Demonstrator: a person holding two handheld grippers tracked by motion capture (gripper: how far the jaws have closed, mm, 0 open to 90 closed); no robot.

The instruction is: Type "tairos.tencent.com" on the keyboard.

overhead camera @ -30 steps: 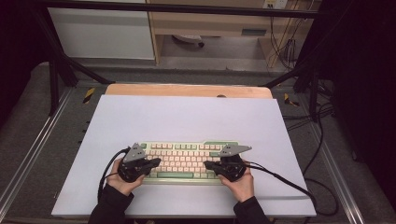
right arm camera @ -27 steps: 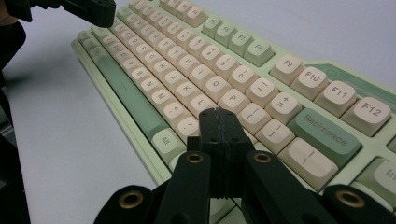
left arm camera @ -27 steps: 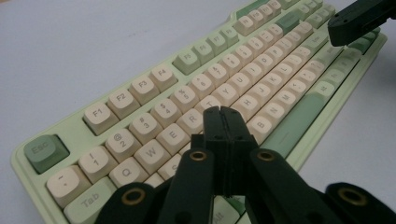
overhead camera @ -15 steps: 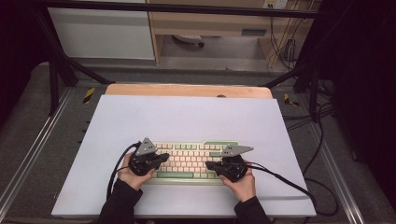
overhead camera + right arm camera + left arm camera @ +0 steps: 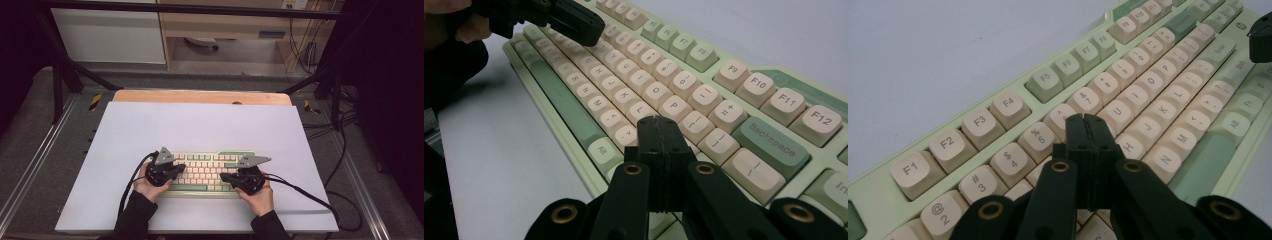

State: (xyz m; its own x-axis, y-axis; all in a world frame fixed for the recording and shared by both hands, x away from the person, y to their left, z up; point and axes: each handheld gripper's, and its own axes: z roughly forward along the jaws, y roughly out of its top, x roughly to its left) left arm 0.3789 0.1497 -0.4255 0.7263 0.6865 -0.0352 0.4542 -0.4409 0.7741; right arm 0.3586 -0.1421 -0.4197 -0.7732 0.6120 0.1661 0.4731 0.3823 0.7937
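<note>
On the white desk [image 5: 200, 125] the keyboard [image 5: 210, 162] lies near us. Our left gripper [image 5: 177, 169] has slid inward over the keys; the right gripper [image 5: 225, 177] waits. Both jaws are pressed together, ready to tap.

keyboard [image 5: 1128, 95]: matt plastic keycaps | table [image 5: 200, 125]: smooth matt sheet | fingers [image 5: 659, 145]: matt black plastic
</note>
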